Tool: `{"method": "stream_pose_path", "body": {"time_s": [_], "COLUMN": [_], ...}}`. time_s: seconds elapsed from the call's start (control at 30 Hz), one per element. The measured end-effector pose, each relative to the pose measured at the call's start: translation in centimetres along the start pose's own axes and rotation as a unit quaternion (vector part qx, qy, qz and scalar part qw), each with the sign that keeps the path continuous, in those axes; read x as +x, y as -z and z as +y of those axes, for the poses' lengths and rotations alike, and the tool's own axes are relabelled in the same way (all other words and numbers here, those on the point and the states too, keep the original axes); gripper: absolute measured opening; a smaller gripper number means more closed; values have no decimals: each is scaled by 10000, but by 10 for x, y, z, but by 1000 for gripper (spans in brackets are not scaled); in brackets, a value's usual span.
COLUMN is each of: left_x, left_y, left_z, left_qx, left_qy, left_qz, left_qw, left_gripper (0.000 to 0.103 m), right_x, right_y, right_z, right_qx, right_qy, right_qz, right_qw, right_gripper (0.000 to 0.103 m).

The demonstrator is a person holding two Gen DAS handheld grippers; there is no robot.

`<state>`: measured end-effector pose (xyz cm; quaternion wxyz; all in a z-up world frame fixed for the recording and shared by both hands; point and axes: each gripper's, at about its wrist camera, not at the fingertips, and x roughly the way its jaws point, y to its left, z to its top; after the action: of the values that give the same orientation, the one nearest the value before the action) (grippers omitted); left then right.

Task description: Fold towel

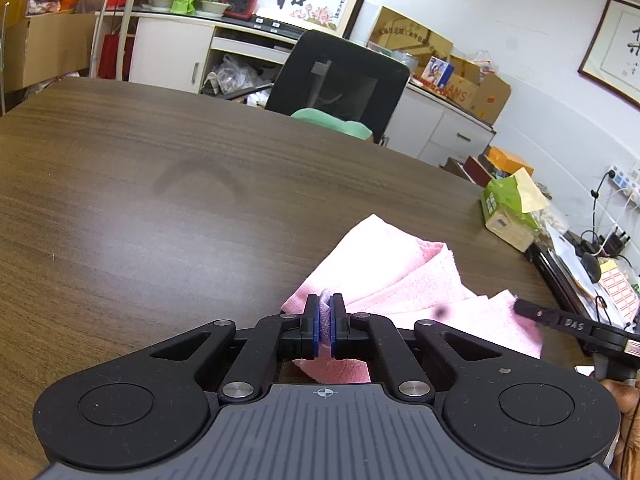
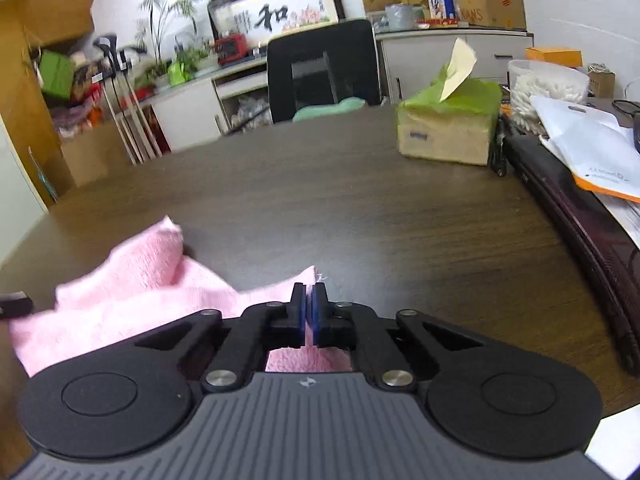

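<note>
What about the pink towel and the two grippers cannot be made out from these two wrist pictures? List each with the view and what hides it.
- Pink towel, near edge: left wrist view, hidden under the left gripper.
- Towel's near part: right wrist view, covered by the right gripper.
- Towel's fold count: layers overlap in both views.
- Towel's dark spot: too small to identify.

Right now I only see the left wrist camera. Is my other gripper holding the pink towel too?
Observer: Yes, the right gripper is shut on a pink towel corner.
Child: What's straight ahead of it?
Observer: Bare wooden table, then a green tissue box.
Child: Anything by that box?
Observer: A clear tub of cotton swabs behind it.
Child: And my left one?
Observer: The left gripper is shut on the towel.
</note>
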<state>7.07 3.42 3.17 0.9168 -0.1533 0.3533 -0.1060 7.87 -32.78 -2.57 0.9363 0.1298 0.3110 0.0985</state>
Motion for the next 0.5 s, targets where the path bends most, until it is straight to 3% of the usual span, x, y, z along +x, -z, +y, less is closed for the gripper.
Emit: {"method": "stream_pose_path", "body": {"time_s": [0.33,0.5], "left_x": [-15,-45], "left_y": [-3,-3], "left_z": [12,16], "left_qx": [-318,-335], "left_qy": [275,501], "left_qz": [-86,-333], "left_qw": [9991,9976], "left_gripper": [4,4], "right_x": [-47,-87], "right_y": [-13,-10], "right_z": [-10,2], "right_qx": [479,273], "right_qy": [-936,-1574], "right_qz": [-551,-901], "right_qw": [9929,9830], "right_gripper": [3,3]}}
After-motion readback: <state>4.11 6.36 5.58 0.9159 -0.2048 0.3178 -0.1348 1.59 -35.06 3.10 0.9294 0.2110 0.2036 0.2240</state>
